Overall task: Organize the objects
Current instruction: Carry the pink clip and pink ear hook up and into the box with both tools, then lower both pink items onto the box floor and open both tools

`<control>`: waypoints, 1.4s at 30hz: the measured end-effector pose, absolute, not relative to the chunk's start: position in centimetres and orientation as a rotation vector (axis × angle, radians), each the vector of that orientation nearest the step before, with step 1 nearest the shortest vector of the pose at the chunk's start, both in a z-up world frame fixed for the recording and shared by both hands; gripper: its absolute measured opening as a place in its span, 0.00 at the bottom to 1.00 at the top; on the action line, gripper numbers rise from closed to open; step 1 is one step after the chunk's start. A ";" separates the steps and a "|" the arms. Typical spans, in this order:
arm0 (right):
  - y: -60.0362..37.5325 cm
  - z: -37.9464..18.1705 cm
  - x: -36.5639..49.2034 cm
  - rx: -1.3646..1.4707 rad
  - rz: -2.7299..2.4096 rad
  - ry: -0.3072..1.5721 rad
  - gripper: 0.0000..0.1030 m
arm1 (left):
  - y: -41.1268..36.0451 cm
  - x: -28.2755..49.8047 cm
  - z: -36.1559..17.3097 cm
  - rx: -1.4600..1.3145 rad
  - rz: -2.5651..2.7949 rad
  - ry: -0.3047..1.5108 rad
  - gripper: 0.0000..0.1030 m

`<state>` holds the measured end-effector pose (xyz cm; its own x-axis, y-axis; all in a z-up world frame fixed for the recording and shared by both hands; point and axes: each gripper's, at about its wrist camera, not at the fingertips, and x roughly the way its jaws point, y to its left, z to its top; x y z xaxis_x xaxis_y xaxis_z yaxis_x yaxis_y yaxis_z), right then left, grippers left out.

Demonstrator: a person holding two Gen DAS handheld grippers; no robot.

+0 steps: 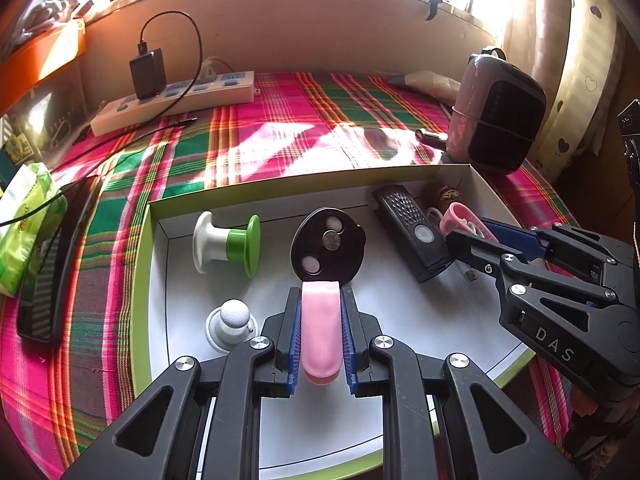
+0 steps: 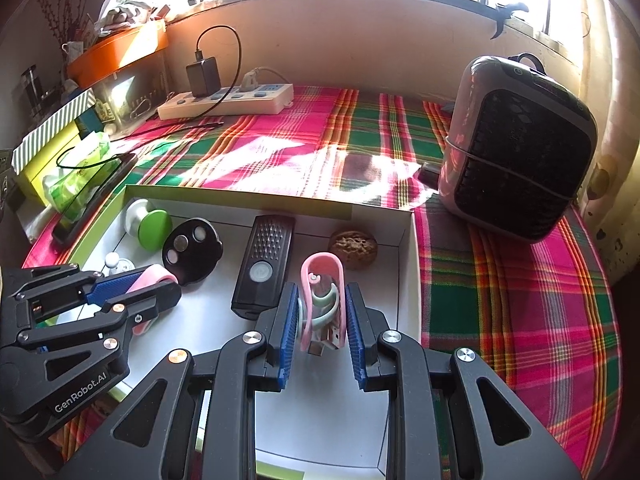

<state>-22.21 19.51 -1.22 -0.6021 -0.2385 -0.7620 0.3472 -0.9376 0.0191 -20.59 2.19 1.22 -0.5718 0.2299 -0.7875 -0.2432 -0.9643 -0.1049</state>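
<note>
1. Two views, left wrist first: my left gripper (image 1: 320, 332) is clamped tight on a pink silicone strap (image 1: 321, 328) over the white box (image 1: 280, 182), which sits on the plaid-covered bench (image 1: 280, 120). I'd guess I hold it endwise so it lies down flat beside the black round disc (image 1: 328, 246); the green-and-white spool (image 1: 228, 244) and black remote (image 1: 412, 234) are already inside.
2. Right wrist: my right gripper (image 2: 322, 320) is partly closed, pinching a pink looped cable bundle (image 2: 324, 304) upright above the box's right end, near the walnut (image 2: 353, 248), likely so its USB plug hangs clear.
</note>
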 end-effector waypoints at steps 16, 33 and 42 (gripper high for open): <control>19.2 -1.6 -22.1 1.188 -2.549 0.212 0.24 | 2.5 -20.5 1.2 -1.285 2.569 0.046 0.21; 19.3 -1.3 -21.8 1.186 -2.564 0.196 0.34 | 2.4 -20.2 1.4 -1.290 2.581 0.044 0.29; 19.4 -1.1 -21.5 1.181 -2.570 0.191 0.34 | 2.3 -20.1 1.8 -1.283 2.585 0.046 0.30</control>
